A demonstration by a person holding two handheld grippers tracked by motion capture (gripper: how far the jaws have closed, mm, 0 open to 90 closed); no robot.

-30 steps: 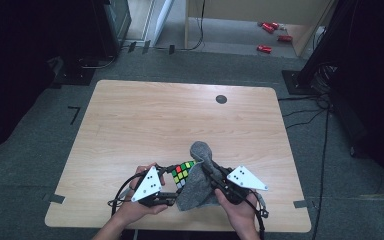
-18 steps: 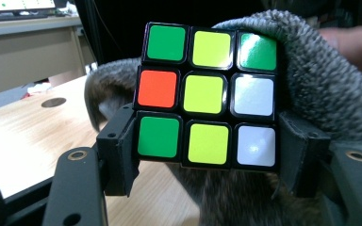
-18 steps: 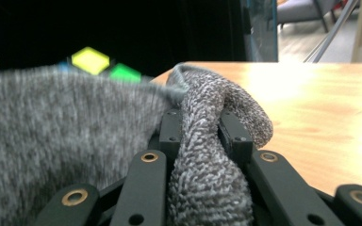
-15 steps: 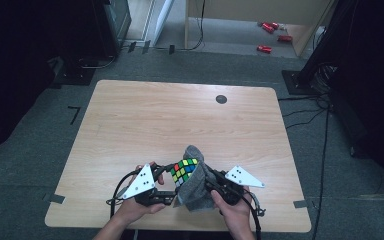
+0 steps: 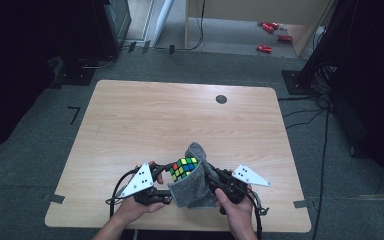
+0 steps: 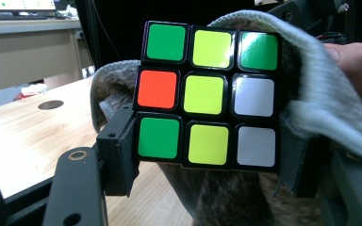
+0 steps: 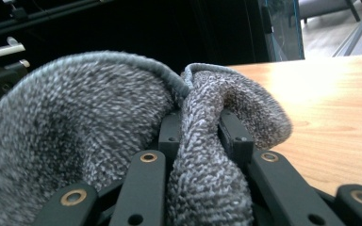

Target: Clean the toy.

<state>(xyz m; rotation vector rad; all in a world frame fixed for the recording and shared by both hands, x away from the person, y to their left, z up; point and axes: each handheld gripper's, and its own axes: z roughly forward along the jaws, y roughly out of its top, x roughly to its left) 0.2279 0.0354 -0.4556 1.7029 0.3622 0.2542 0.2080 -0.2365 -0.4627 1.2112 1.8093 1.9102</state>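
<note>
Cube count: one puzzle cube (image 5: 184,168), with nine stickers on the face toward the left gripper view: three green, three yellow, two white, one red.
Cloth count: one grey cloth (image 5: 196,187), a single bunched piece.
Gripper count: two, one in each hand, each with a grey three-cornered plate on top.
Cube place: near the front edge of the bench (image 5: 180,115), lifted between the two hands, just left of the cloth's raised fold.
Left gripper (image 5: 166,176): clamped on the puzzle cube (image 6: 208,94), one black jaw against each side of its bottom row in the left gripper view; jaws as narrow as the cube allows.
Right gripper (image 5: 209,175): closed narrow on a fold of the grey cloth (image 7: 202,155), which bulges up between and over its jaws in the right gripper view.
Cloth against cube: the cloth wraps behind and over the cube's right side, touching it, with the cube's coloured top and left faces bare in the high view.
Other things, counted: one dark round mark (image 5: 221,99) on the far part of the bench; three red objects (image 5: 272,35) on the floor beyond it.
Change from a second ago: the cloth then stood higher and covered more of the cube; now more of the cube's coloured faces show and the cloth peak sits lower beside it.
Hands since then: both have kept to the same spot at the front edge.
</note>
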